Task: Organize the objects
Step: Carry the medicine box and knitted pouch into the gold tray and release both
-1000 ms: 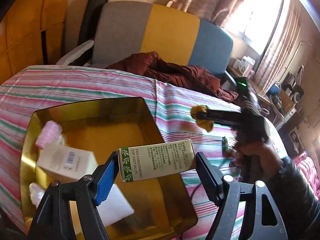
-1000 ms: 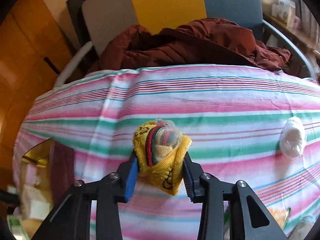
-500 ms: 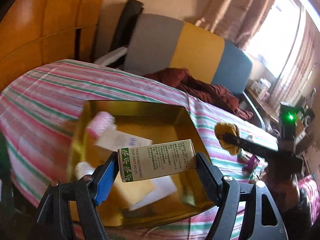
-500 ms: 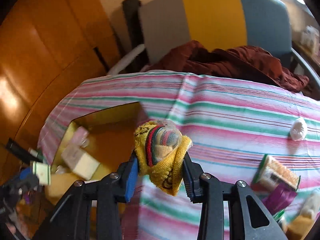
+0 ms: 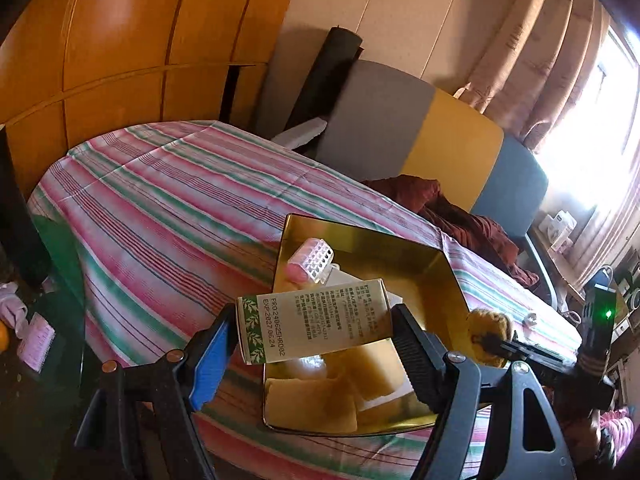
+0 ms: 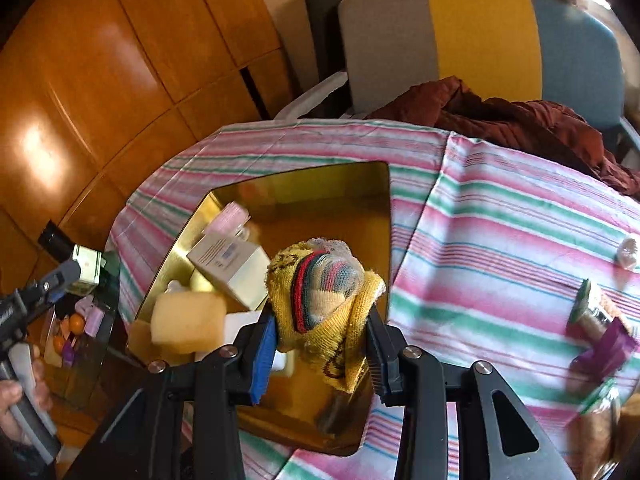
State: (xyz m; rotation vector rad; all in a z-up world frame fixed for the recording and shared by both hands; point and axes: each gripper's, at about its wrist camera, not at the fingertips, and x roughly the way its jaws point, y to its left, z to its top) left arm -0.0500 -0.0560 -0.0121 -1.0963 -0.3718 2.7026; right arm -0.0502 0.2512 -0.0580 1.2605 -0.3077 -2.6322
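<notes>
**Both grippers loaded at the gold tray**

We find a table under a striped cloth, with a three-colour chair and a red-brown garment behind it. On the cloth sits the gold tray, which already holds a white box, a yellow sponge and a pink-capped item.

Left gripper: jaws stand wide and clamp a carton end to end. In its own view it hangs over the tray's near-left edge; the right view shows it off the tray's left side, so we cannot say it is clear to release. We judge the carton light, stiff and smooth-faced. It could crush or slip under a hard pinch, so the end-to-end hold on its short faces suits it.

Right gripper: jaws nearly closed, pinching a rolled sock bundle, yellow outside with striped layers showing. It hangs over the tray's near-right part. We judge the bundle soft, light and compressible, unlikely to slip or break, though loose folds may snag on the pads at release. The grip across its middle is sound.

Still loose on the cloth to the right: a green-edged packet, a purple item and a small white wad.
</notes>
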